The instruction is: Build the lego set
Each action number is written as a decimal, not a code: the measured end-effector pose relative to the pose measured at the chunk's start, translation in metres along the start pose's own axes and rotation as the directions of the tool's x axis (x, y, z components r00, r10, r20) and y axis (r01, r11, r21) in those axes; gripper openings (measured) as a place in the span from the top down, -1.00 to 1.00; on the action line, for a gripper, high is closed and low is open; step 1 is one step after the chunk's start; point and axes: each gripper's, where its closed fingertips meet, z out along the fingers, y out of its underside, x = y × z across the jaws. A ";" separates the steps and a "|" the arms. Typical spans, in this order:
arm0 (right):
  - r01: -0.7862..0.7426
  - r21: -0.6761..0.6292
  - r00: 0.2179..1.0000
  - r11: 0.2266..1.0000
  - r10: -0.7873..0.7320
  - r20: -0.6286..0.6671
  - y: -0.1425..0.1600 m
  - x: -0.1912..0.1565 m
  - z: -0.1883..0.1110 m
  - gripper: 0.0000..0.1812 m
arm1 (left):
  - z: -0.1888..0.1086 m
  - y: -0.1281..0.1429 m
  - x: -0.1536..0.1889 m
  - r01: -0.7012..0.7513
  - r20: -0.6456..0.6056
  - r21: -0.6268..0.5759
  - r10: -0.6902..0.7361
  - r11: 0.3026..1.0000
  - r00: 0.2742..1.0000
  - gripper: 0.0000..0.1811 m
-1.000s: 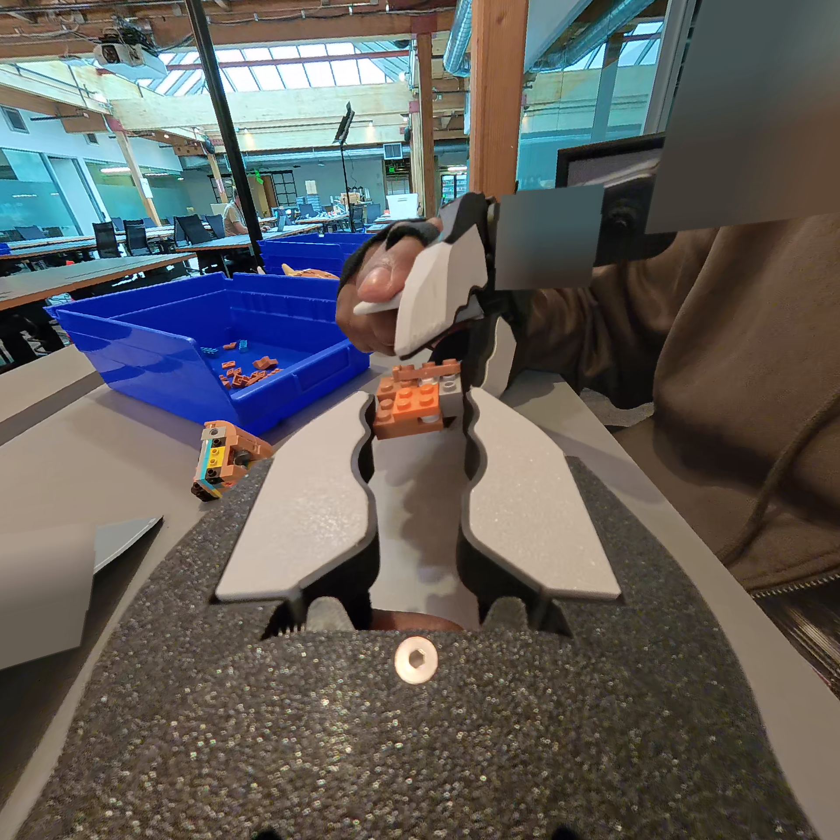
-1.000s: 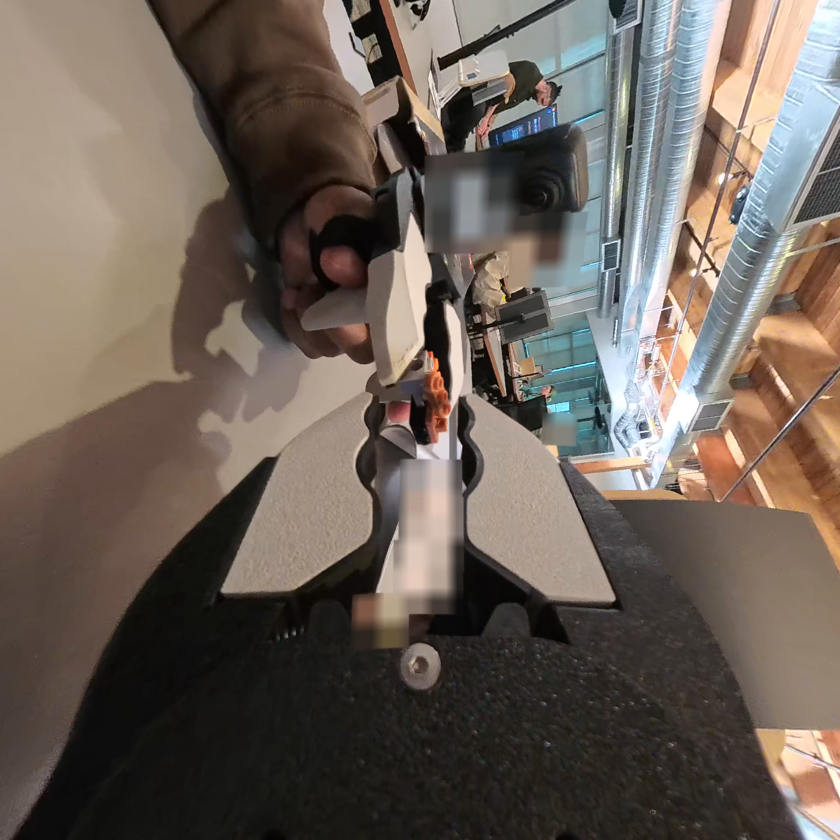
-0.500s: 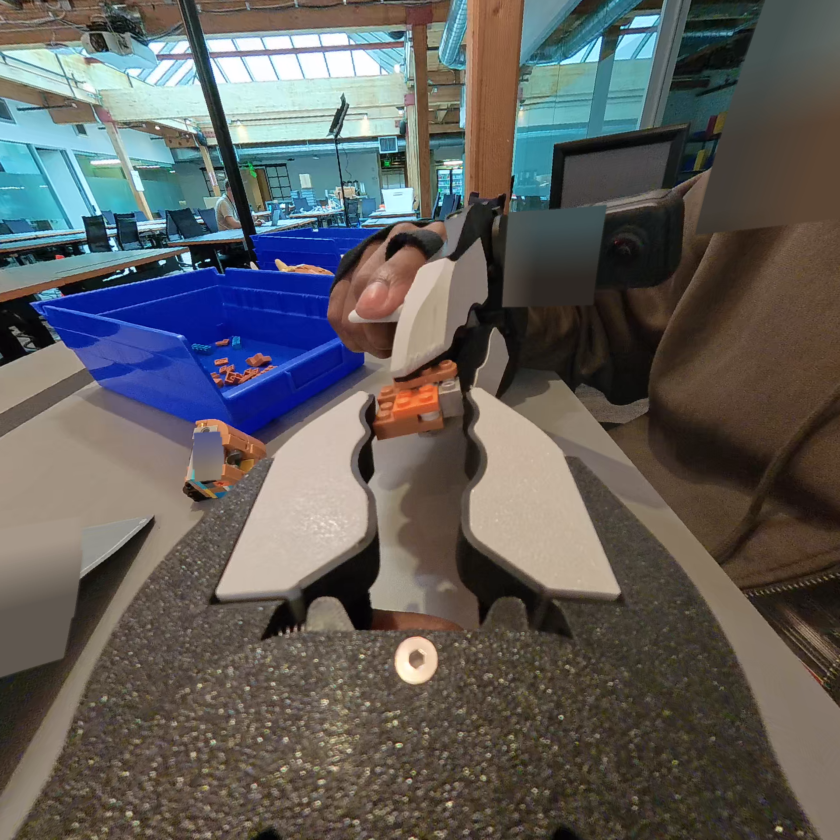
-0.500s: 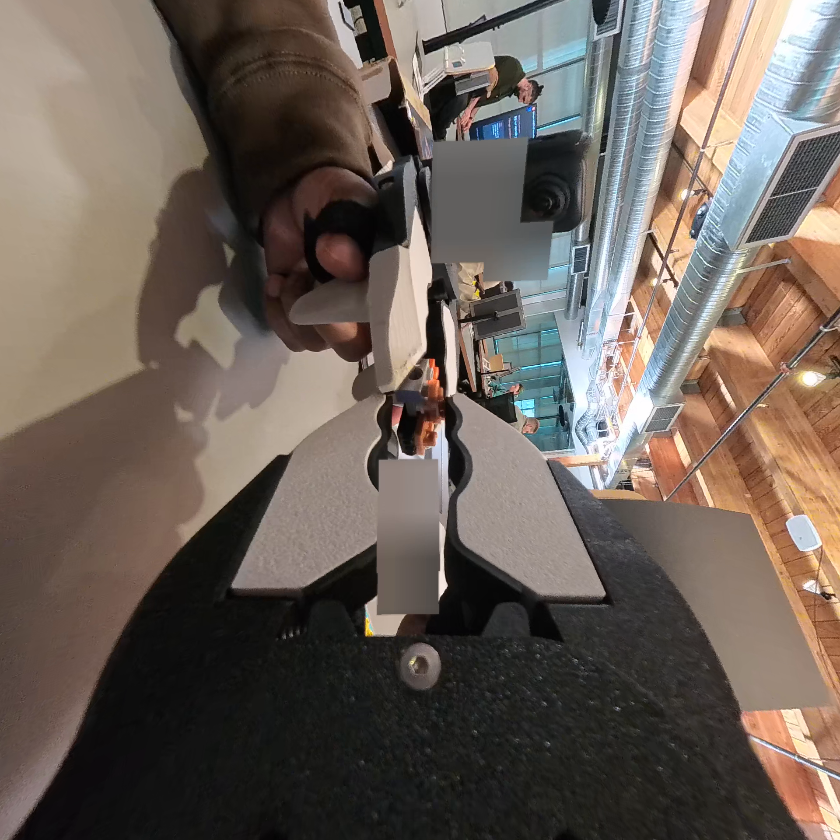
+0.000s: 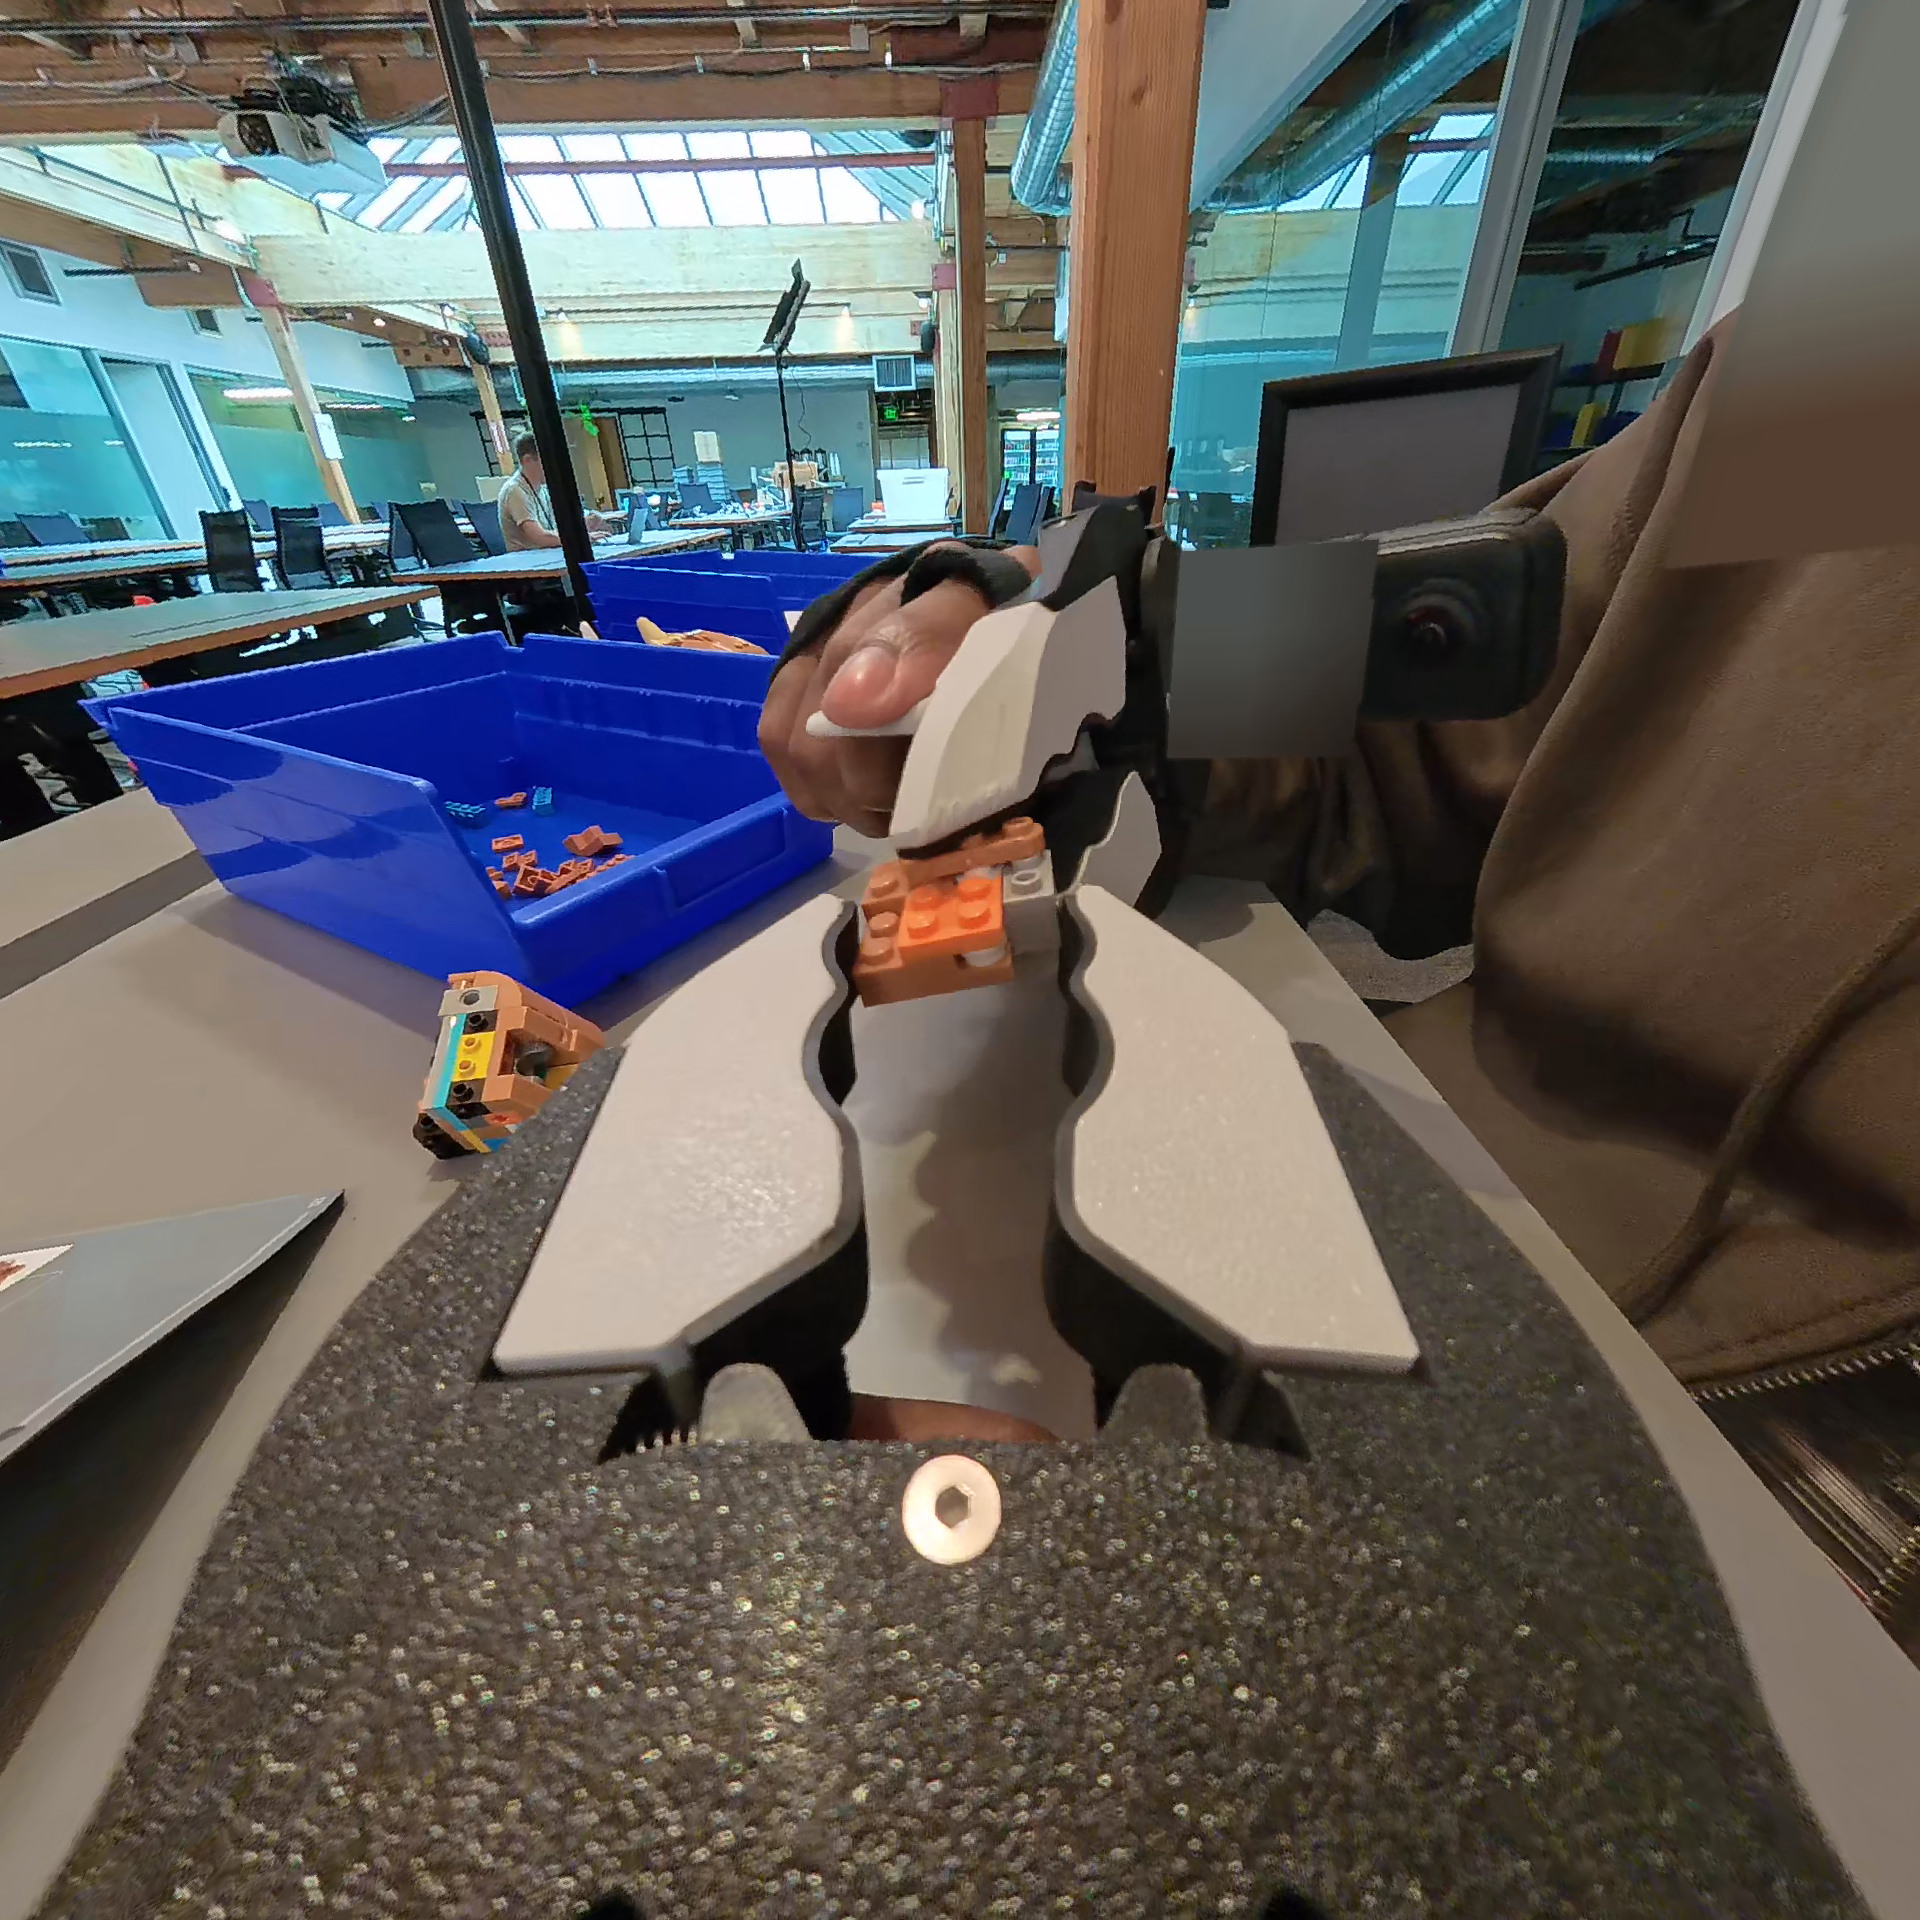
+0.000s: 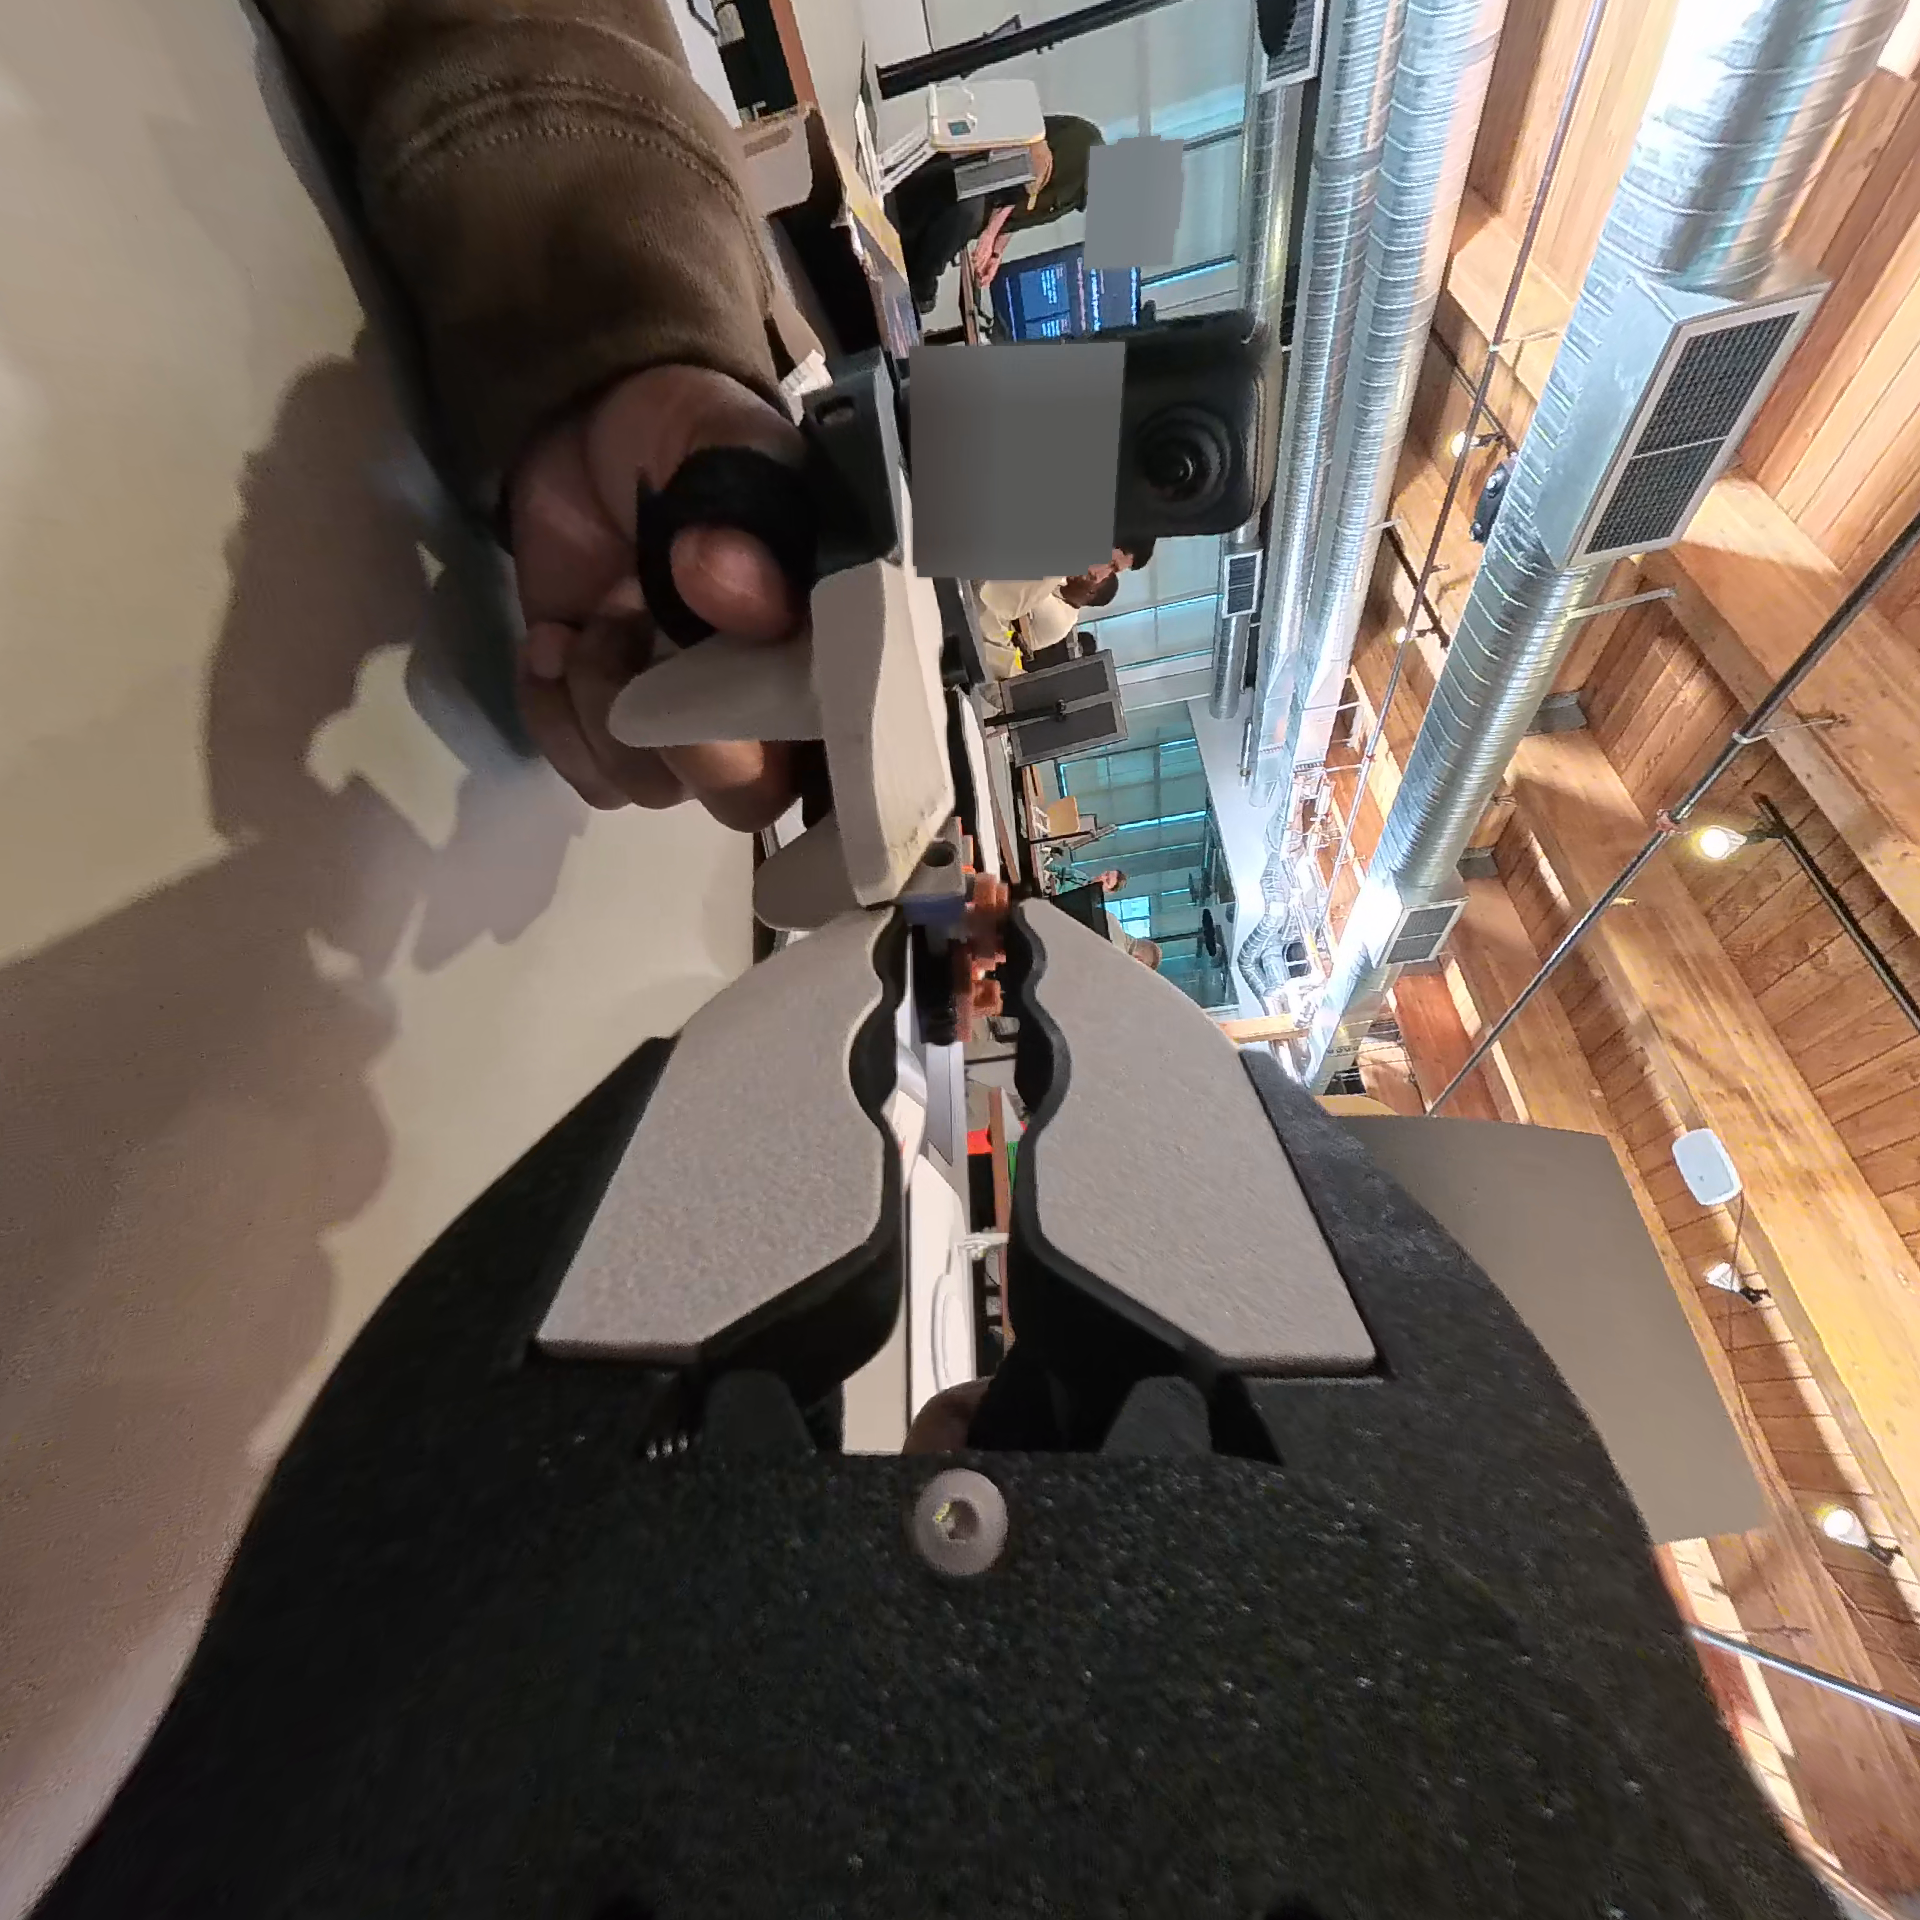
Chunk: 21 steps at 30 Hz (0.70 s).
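My left gripper (image 5: 954, 914) is shut on a small orange and grey lego assembly (image 5: 930, 930) and holds it above the grey table (image 5: 208, 1039). My right gripper (image 6: 958, 923) comes at it from the other side, and its jaws are shut on the assembly's brown top plate (image 5: 987, 847). In the right wrist view the assembly (image 6: 971, 971) shows edge-on between my fingertips, with the left gripper's finger (image 6: 883, 727) just beyond it. In the left wrist view the right gripper's finger (image 5: 997, 727) covers the top of the assembly.
A blue bin (image 5: 312, 821) with several loose brown and blue bricks stands at the back left. A small brown, yellow and blue lego build (image 5: 499, 1060) lies on the table in front of it. A booklet (image 5: 135, 1299) lies at the left edge. A brown sleeve (image 5: 1662, 935) fills the right. Less than 4 cm separates the two grippers' tips.
The right gripper's jaws have narrowed onto the assembly's top. Both grippers have drawn slightly closer together, and the assembly has tilted a little.
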 end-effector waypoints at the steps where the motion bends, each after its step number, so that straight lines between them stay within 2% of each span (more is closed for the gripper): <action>1: 0.003 -0.005 1.000 1.000 -0.003 0.000 0.001 0.000 0.000 0.81 | 0.000 0.000 -0.001 -0.001 0.004 -0.001 0.001 1.000 1.000 0.59; 21: 0.094 -0.087 0.996 0.992 -0.094 0.008 0.013 -0.002 0.003 0.81 | 0.001 0.004 -0.011 -0.048 0.099 -0.057 0.053 0.997 0.994 0.59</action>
